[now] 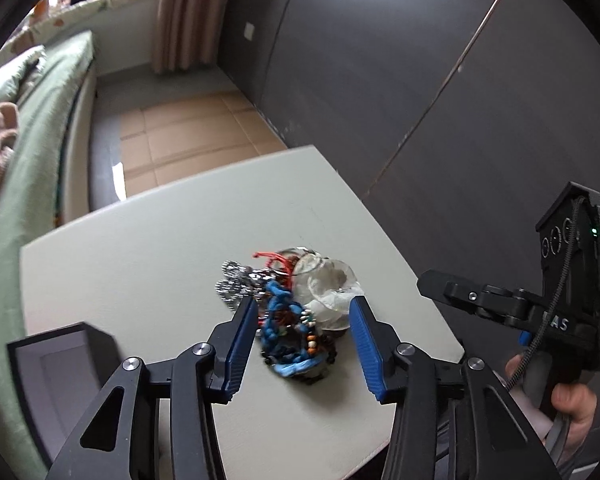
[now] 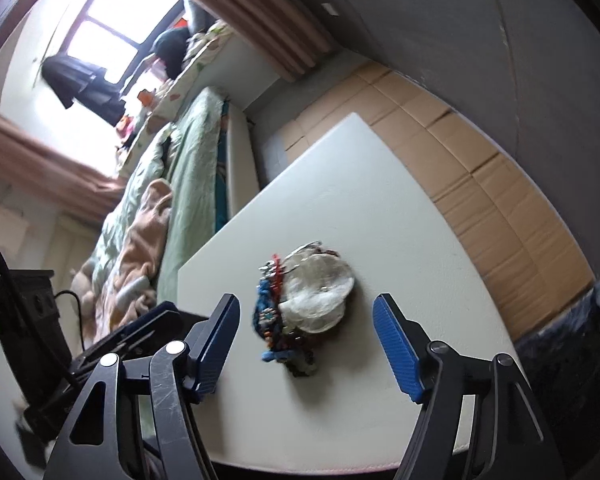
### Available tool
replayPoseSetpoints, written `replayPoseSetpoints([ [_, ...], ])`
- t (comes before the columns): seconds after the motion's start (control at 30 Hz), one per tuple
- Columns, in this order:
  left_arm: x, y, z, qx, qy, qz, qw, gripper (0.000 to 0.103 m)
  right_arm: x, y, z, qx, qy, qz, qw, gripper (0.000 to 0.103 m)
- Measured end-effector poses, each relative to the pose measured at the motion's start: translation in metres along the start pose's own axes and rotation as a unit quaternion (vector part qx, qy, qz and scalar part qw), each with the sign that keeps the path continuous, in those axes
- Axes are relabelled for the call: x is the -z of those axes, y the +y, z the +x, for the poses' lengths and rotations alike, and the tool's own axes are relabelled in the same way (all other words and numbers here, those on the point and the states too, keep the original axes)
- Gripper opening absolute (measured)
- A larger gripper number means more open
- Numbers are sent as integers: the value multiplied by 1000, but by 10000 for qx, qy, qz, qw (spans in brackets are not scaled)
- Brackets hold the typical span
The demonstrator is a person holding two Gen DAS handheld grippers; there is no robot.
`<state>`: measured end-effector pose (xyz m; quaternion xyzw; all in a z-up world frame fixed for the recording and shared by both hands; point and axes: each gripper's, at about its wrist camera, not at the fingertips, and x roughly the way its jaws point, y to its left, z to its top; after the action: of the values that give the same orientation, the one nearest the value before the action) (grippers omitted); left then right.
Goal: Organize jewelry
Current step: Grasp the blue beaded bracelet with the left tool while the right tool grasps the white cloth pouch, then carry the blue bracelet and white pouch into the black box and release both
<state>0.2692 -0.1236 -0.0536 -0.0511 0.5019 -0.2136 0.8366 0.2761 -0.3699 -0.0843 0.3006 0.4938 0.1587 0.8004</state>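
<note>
A tangled jewelry pile (image 1: pixel 284 320) lies near the middle of the white table (image 1: pixel 140 260). It holds a blue cord bracelet (image 1: pixel 278 304), beaded strands, a silver chain (image 1: pixel 232 280), a red cord and a clear crumpled bag (image 1: pixel 332 284). My left gripper (image 1: pixel 304 306) hovers open over it, and its blue pads (image 1: pixel 242 344) flank the pile without touching. In the right wrist view the same pile (image 2: pixel 304 308) sits between the wide-apart fingers of my open right gripper (image 2: pixel 306 300), which holds nothing. An open black jewelry box (image 1: pixel 60 360) stands at the table's left.
A bed with a green cover (image 2: pixel 188 152) runs along the table's left side. Flattened cardboard (image 2: pixel 480 184) covers the floor beyond the table, with a dark wall (image 1: pixel 420 60) behind. A dark bin (image 2: pixel 572 340) stands at the right. A hand (image 1: pixel 572 400) grips the other tool.
</note>
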Motion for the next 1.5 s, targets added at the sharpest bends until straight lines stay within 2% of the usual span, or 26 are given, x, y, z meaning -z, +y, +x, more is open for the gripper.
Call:
replayPoseSetpoints([
  [0.2,-3,-5,36,-8,369,-19,9993,46,3,-10,13,203,24,183,9996,71],
  [0.3,-1,-4,50,-46,534,0,9986,39,2,-12,15,119,31,239,9996,71],
  [0.43,5,-3,66,-161,680,62,9975,39,0,-20,21,25,73,423,9991,71],
  [0.53,7,-3,70,-263,546,88,9981,37,1,-26,34,-109,240,659,9975,71],
  [0.57,7,-3,70,-246,514,99,9983,23,2,-25,39,-128,284,701,9971,71],
  [0.6,7,-3,71,-259,500,124,9983,15,2,-24,42,-132,312,722,9968,71],
  [0.7,9,2,69,-95,494,49,9987,13,2,-20,51,-129,373,724,9966,69],
  [0.77,10,7,63,-22,424,-31,9991,13,2,-19,58,-115,418,736,9963,63],
  [0.93,6,16,39,128,149,-174,9997,12,0,-12,73,76,490,688,9964,61],
  [1.0,4,19,28,153,20,-212,9997,12,-3,-12,78,156,504,637,9966,54],
  [1.1,1,23,11,189,-191,-266,9993,12,-3,-10,82,327,503,582,9965,26],
  [1.13,0,24,7,199,-252,-292,9991,12,-2,-11,80,367,450,591,9966,10],
  [1.17,-1,27,-1,221,-346,-338,9986,12,-2,-11,77,314,381,622,9968,5],
  [1.5,-5,57,-50,327,-953,-792,9917,12,9,33,18,-63,-460,37,9989,4],
])
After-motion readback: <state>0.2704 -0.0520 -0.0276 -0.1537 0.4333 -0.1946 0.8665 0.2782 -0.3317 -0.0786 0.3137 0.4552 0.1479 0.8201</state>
